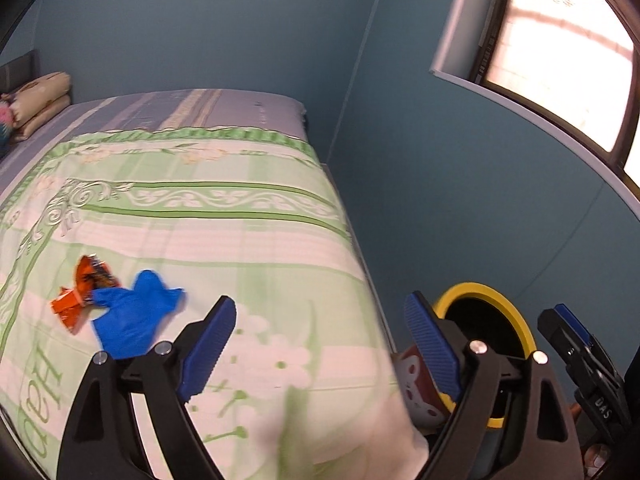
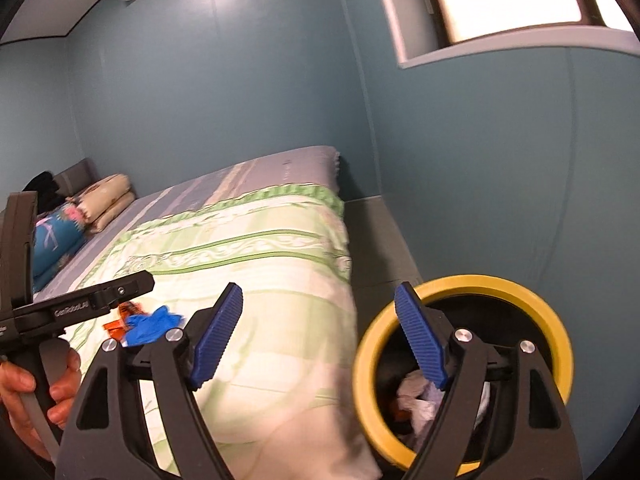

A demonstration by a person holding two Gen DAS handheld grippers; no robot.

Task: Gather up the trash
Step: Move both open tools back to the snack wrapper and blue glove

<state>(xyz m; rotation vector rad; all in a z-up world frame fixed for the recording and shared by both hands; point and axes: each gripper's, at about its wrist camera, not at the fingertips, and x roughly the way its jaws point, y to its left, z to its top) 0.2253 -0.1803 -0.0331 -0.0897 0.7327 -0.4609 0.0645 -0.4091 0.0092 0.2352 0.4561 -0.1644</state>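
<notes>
At the far left of the left wrist view, an orange snack wrapper [image 1: 82,292] lies crumpled on the green-patterned bedspread [image 1: 224,240], and a blue glove [image 1: 132,316] lies touching it on its right side. Both sit just left of and slightly beyond the left tongs [image 1: 320,352], whose blue pads stand wide apart with nothing between them. Right of the glove the bedspread runs bare to the bed's right edge, where the cover rounds over and drops away. Past that edge, low beside the bed, stands a black bin with a yellow rim [image 1: 516,316]; the left tongs' right pad overlaps it in view.

In the right wrist view the wrapper [image 2: 124,316] and glove [image 2: 154,322] lie left of the right tongs [image 2: 320,336], partly behind the left tool's black body. The right tongs are also spread wide and empty, their right pad over the bin's mouth [image 2: 560,332], where crumpled white trash [image 2: 416,396] lies inside. A narrow strip of floor separates bed and blue wall [image 2: 480,160].
</notes>
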